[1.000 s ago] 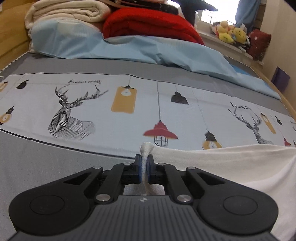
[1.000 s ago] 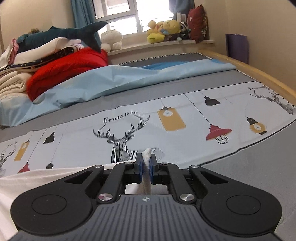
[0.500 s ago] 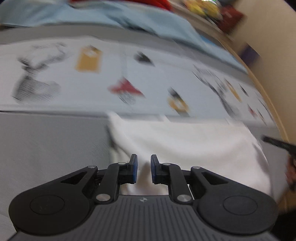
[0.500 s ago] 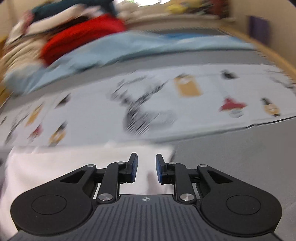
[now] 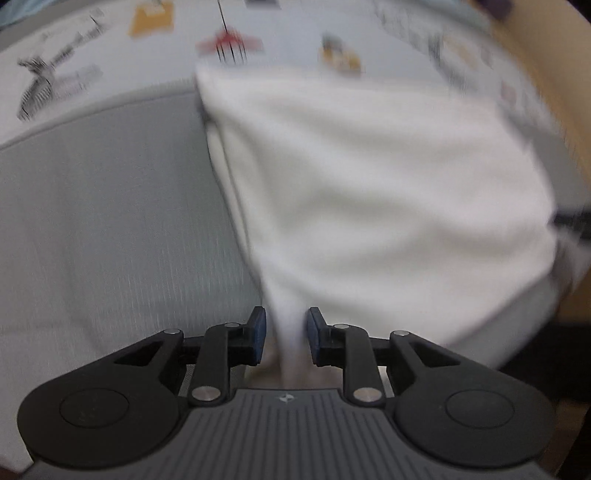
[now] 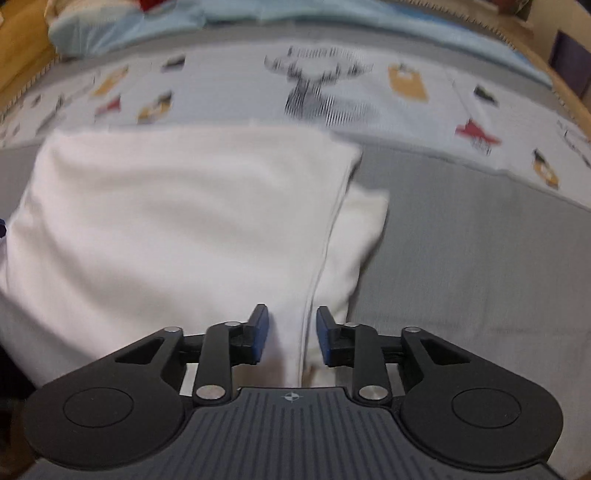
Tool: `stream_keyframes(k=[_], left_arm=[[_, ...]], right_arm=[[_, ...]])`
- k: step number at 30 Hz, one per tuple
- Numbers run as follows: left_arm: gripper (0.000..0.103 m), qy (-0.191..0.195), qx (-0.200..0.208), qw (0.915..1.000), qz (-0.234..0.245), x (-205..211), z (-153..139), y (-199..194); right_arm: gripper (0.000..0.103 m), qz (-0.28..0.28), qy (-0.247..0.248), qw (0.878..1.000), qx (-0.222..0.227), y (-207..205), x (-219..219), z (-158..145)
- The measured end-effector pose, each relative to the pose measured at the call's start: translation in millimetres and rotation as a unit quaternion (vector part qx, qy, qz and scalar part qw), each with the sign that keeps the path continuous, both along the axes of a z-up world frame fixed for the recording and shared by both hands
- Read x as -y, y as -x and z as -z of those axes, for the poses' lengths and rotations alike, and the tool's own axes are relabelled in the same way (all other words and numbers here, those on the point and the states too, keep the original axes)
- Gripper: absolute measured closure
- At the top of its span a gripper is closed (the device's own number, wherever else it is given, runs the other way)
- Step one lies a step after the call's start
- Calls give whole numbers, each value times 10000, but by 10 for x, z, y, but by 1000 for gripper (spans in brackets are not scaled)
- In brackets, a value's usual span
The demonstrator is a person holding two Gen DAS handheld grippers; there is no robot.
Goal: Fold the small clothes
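A white garment (image 5: 369,177) lies folded flat on the grey bed cover; it also shows in the right wrist view (image 6: 177,221). My left gripper (image 5: 284,332) is open above the garment's near left edge, with a strip of white cloth showing between its blue pads. My right gripper (image 6: 291,332) is open over the garment's near right edge, where a second layer (image 6: 362,229) sticks out from under the top layer. Both views are blurred by motion.
The grey cover (image 5: 110,221) spreads to the left and to the right (image 6: 480,251). A printed band with deer and lanterns (image 6: 325,92) runs beyond the garment. A light blue sheet (image 6: 332,22) lies farther back. The wooden bed edge (image 6: 569,96) is at right.
Both grippers let go of the white garment's corners and opened. They pulled back toward me and tilted downward, and the garment now lies flat on the bed.
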State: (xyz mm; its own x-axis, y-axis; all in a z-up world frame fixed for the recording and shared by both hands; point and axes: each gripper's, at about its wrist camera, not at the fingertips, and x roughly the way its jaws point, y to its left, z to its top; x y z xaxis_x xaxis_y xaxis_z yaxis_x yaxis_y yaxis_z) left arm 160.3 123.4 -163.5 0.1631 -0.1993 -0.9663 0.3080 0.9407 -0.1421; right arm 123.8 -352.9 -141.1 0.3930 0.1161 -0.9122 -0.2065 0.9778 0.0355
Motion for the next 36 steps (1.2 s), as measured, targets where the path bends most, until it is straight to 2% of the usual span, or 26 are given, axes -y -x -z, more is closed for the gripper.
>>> stream_keyframes(k=[2, 5, 6, 9, 12, 14, 18, 20, 21, 22, 23, 25, 27, 29, 31, 32, 34, 36], left_arm=[[76, -172, 40, 9997, 158, 26, 36, 64], [95, -54, 86, 9999, 121, -7, -57, 101], [96, -30, 152, 9998, 156, -14, -101, 121], [97, 48, 111, 9998, 159, -51, -140, 146], [97, -350, -184, 9990, 217, -63, 10, 160], [95, -454, -132, 9985, 284, -41, -21, 188], [94, -247, 301, 9986, 345, -13, -269, 276], [94, -23, 246, 9989, 402, -16, -277, 290], [94, -96, 108, 9989, 448, -19, -205, 287], [94, -397, -87, 9977, 536, -10, -81, 302], [89, -717, -219, 9950, 663, 9, 23, 325], [88, -842, -130, 9927, 855, 22, 21, 344], [88, -771, 61, 9942, 746, 12, -94, 358], [86, -721, 426, 9946, 606, -21, -264, 373], [82, -503, 797, 9952, 271, -82, -481, 389], [77, -401, 992, 9942, 108, -93, -607, 389], [68, -430, 1467, 9881, -192, -74, -880, 373], [52, -514, 1961, 9784, -415, 27, -1159, 450]], right_arm=[[72, -62, 55, 10000, -28, 27, -15, -3], [72, 101, -82, 9999, -108, 33, 30, -73], [72, 113, -129, 9998, -128, 29, 41, -88], [72, 20, -197, 9994, -298, 43, 47, -80], [74, -13, 162, 9969, -772, 46, 54, 92], [74, -192, 418, 9951, -871, 81, 21, 143], [74, -126, 200, 9979, -605, 93, 36, 11], [74, -75, 219, 9974, -677, 94, 51, 36], [74, -73, 320, 9965, -766, 93, 51, 77], [74, -102, 433, 9954, -847, 96, 45, 119], [74, -133, 478, 9950, -863, 101, 34, 128], [74, -135, 503, 9959, -737, 110, 18, 66], [74, -104, 509, 9974, -494, 129, -13, -59], [74, 10, 524, 9986, -111, 148, -30, -226], [72, 300, 529, 9974, 374, 184, -28, -431], [72, 481, 446, 9961, 593, 211, -24, -535], [72, 780, 206, 9915, 1023, 283, -23, -746], [68, 995, 8, 9846, 1440, 398, -82, -944]])
